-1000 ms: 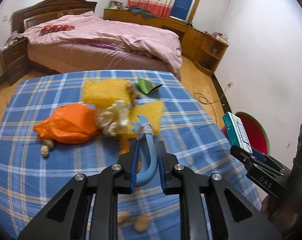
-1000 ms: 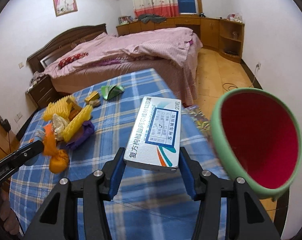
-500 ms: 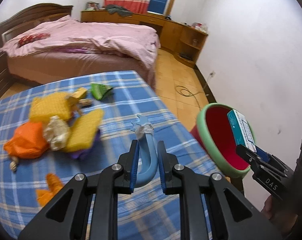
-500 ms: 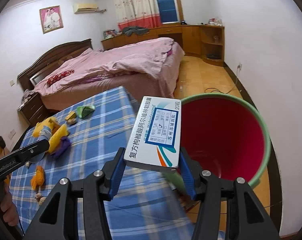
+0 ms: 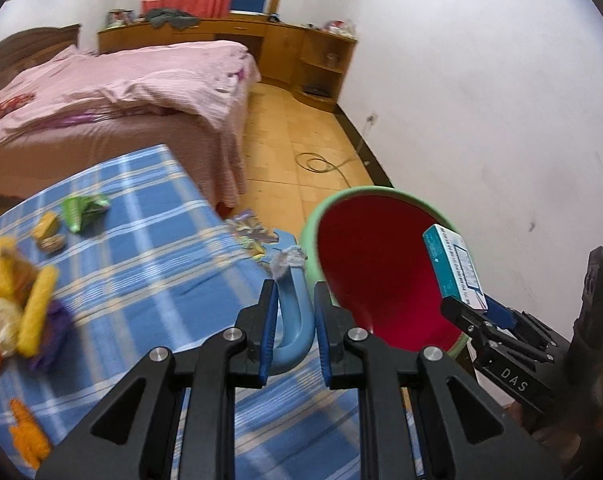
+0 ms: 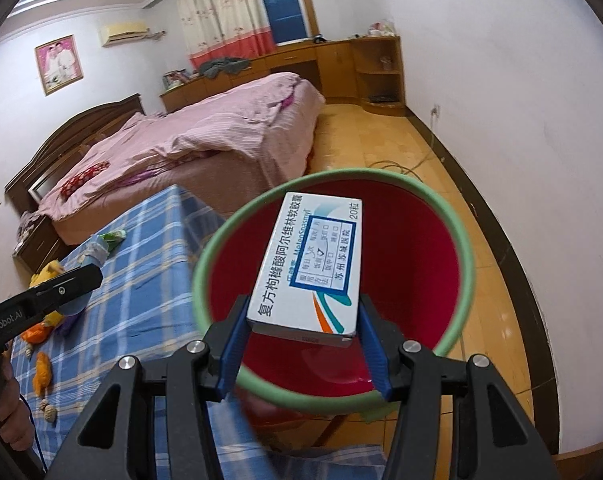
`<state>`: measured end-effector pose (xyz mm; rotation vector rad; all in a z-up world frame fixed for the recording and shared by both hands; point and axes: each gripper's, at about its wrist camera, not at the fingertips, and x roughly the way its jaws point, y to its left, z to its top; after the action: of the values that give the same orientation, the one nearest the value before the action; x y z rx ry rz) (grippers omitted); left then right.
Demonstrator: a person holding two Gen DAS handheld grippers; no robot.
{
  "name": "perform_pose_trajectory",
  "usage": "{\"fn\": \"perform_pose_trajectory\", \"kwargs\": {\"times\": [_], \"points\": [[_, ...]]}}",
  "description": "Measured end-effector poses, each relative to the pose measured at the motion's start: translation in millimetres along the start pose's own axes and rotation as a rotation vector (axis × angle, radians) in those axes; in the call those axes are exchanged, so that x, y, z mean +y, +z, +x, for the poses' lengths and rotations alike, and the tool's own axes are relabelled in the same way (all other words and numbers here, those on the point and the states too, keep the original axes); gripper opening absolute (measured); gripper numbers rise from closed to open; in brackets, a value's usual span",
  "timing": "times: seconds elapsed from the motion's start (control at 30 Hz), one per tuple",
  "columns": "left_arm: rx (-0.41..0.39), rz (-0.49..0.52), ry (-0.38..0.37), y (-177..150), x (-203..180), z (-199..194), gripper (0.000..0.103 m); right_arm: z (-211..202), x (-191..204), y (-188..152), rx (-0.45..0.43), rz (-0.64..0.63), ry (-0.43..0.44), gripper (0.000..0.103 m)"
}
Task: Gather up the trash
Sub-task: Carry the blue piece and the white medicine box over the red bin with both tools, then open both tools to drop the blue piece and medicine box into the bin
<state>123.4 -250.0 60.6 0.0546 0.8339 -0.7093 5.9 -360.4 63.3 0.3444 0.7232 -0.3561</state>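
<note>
Both tongs carry trash toward the bin; nothing from this trip has been dropped yet. The right tongs [image 6: 301, 322] grip a box [image 6: 311, 262] by its long sides, holding it directly over the red mouth of the bin [image 6: 467, 256], so that release alone would probably finish this item. The left tongs [image 5: 295, 316] are clenched on a blue curved piece [image 5: 295, 320], whose far end bears a grey crumpled scrap [image 5: 287, 260]; this load hangs above the edge of the surface [image 5: 173, 248], just short of the green rim of the bin, and seems to need a little more travel to the right before letting go.

What remains, as far as can be seen: to the left of the left tongs lies a heap of yellow, orange, cream and purple litter [image 5: 17, 312]; farther off lie a green wrapper [image 5: 81, 208] and small brown bits [image 5: 49, 236]; near the left tongs' base lie orange scraps [image 5: 29, 432]. Shells [image 6: 51, 412] lie by the hand [image 6: 9, 420] in the right view. The task therefore looks well short of done.

A shiny wrapper [image 5: 249, 232] lies between the surface and the bin; whether on the floor cannot be told. The bin interior shows no contents. Beyond stand a bed [image 6: 205, 140] and cabinets [image 6: 361, 64]. The two tongs work close together at the rim, where they could collide.
</note>
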Motion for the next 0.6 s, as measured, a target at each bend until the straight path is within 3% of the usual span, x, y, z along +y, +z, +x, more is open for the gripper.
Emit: {"fn": "perform_pose_trajectory", "kwargs": {"times": [0.37,0.47,0.6], "points": [[0.055,0.061,-0.076,13,-34,52,0.019,17,-36,0,0.016,0.064,-0.031,0.056],[0.067,0.070,-0.064,13,-37,57,0.029,20,-40,-1,0.019,0.073,-0.027,0.056],[0.071,0.067,-0.061,12,-37,58,0.030,21,-40,-2,0.015,0.076,-0.020,0.056]]}}
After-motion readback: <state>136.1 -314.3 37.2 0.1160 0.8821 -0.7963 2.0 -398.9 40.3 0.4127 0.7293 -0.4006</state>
